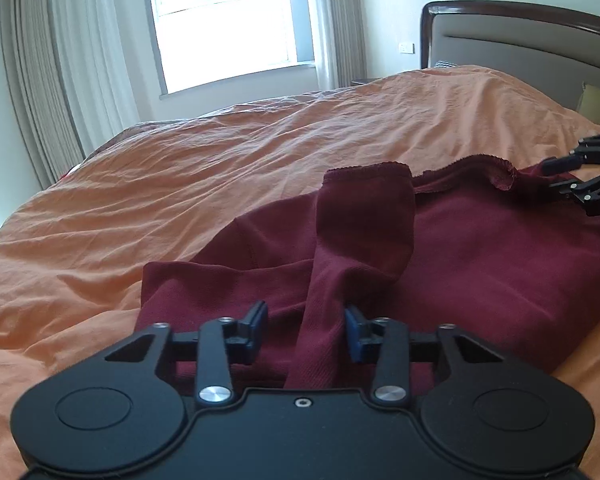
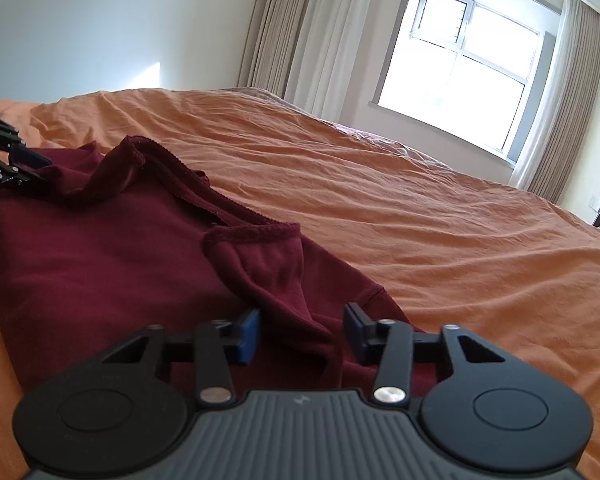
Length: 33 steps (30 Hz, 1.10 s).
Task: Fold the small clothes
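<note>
Sprawling across nearly everything: orange bedspread [image 1: 220,184], wrinkled, running off toward the window [image 1: 228,20] and curtains [image 1: 60,80] at the far side, headboard [image 1: 520,36] far right in the left wrist view. Lying on the near part of it: maroon garment [image 1: 480,248], body mostly flat, raw hem bunching along the far edge. Sticking up from it in the left wrist view: a sleeve [image 1: 364,216], cuff pointing far, its lower end draping down between the jaws of the left gripper [image 1: 306,330]. Standing partly apart, those jaws, right pad maybe touching cloth, left pad clear of it, so not really clamping anything. Same deal for the right gripper [image 2: 302,332]: the other sleeve [image 2: 268,260] folding down into the gap, pads not squeezing it.

Risking, by the look of it: pinching only one layer, or catching sleeve plus body together, since both are bunching right at the pads. Pulling then means dragging the whole thing crooked and rumpling that already curling hem.
</note>
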Motion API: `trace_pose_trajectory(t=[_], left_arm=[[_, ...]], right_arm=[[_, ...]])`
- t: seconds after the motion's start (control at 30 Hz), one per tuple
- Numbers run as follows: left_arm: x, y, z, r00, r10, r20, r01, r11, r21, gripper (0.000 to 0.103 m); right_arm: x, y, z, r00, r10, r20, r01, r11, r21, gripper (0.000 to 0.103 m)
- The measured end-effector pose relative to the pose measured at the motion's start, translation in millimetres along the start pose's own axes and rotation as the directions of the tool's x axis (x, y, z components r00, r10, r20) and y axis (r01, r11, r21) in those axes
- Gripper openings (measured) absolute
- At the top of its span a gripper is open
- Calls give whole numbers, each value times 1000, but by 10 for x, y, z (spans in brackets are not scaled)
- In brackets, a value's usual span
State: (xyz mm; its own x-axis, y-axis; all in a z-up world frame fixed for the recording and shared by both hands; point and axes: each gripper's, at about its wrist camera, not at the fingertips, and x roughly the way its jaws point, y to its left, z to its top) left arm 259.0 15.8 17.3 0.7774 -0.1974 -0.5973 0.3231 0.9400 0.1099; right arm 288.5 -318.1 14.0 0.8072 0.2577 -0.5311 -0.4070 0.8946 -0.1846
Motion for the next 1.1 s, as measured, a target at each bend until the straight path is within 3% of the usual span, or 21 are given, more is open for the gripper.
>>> trace_pose_trajectory(t=[0.07,0.13,0.2,0.3,0.4,0.5,0.57,0.63,0.67,0.7,0.73,0.77,0.83,0.93,1.0,1.1], left_arm=[[5,79,42,1000,2,-1,-2,998,-66,11],[0,182,66,1000,2,3,-2,988,-153,8],[7,318,59,1000,9,-9,-11,965,-261,7],[56,528,-13,999,3,-45,-21,906,-422,5],[102,690,-106,998,3,-64,-37,848,-529,4],[100,753,-139,998,2,-58,-35,820,-571,7],[74,759,-143,998,10,-57,-41,821,-570,17],[20,744,-131,999,22,-46,-44,825,-563,25],[-18,729,-126,999,26,-36,-41,830,-557,41],[-63,708,-121,999,35,-26,-44,833,-551,50],[-110,685,-111,998,52,-17,-53,838,-543,67],[-149,656,-108,998,65,-7,-59,845,-532,77],[-210,581,-111,996,92,4,-78,864,-498,86],[-251,433,-149,989,147,-15,-139,892,-431,96],[-267,341,-202,982,186,-26,-181,904,-388,96],[-258,263,-311,973,224,-51,-227,901,-370,96]], right_arm=[[11,-80,40,1000,7,18,-8,998,61,15],[18,-165,73,999,-23,26,20,992,127,8],[26,-289,73,998,-54,21,48,976,211,8],[63,-494,0,997,-79,-8,77,933,352,7],[129,-653,-138,997,-62,-42,74,885,460,7],[148,-708,-242,997,-51,-56,72,855,513,8],[102,-697,-274,997,-67,-49,82,850,520,18],[52,-679,-269,995,-88,-43,98,858,505,43],[25,-652,-260,994,-105,-42,112,867,485,52],[-14,-598,-241,992,-124,-38,128,881,455,65],[-35,-565,-232,991,-133,-32,134,894,428,75],[-46,-508,-198,990,-140,-29,140,909,394,79],[-38,-406,-150,985,-167,-35,170,933,316,95],[47,-251,-59,978,-205,-46,210,965,158,100],[150,-175,14,974,-222,-49,225,972,63,101],[364,-136,122,972,-226,-59,225,974,-21,101]])
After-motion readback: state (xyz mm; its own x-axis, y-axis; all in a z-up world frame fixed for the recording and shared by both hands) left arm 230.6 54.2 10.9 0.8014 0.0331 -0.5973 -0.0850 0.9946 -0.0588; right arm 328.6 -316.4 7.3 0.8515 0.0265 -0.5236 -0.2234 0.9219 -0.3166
